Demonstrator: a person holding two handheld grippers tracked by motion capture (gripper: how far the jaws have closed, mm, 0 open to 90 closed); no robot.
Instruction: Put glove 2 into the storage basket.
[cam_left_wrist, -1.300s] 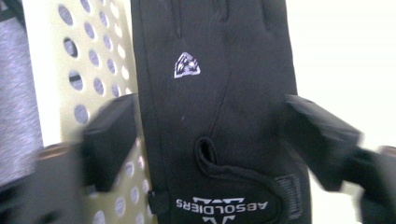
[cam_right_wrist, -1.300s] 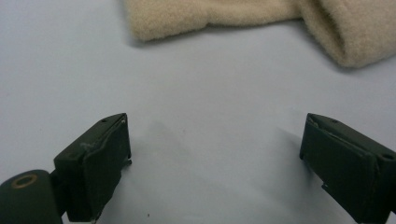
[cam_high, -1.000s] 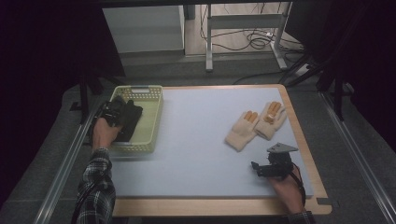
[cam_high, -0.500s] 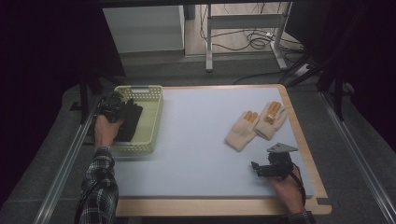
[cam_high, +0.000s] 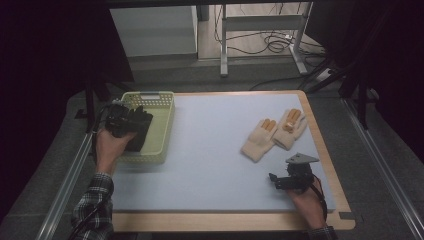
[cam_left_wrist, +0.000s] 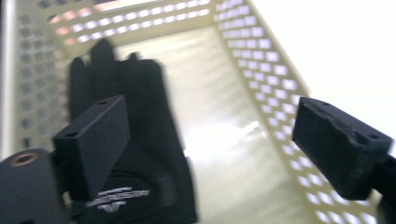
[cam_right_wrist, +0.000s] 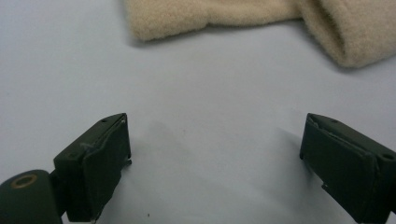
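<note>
A lab or test room: a pale mat-topped table (cam_high: 215, 150) on a metal-rail frame (cam_high: 65, 185), loose cables (cam_high: 260, 42) trailing across the floor, dark surroundings, a white cabinet (cam_high: 152, 30) behind.

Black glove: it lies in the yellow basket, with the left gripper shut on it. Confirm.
Not shut. The left gripper view shows the left gripper with its jaws wide apart above the black glove, which does lie in the yellow basket.

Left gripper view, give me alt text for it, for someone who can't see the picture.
A black glove lies flat in a pale yellow basket, seen from just above. The left hand-held gripper has its two black jaws wide open, one over the glove and one by the basket's perforated side wall. The picture is slightly blurred.
</note>
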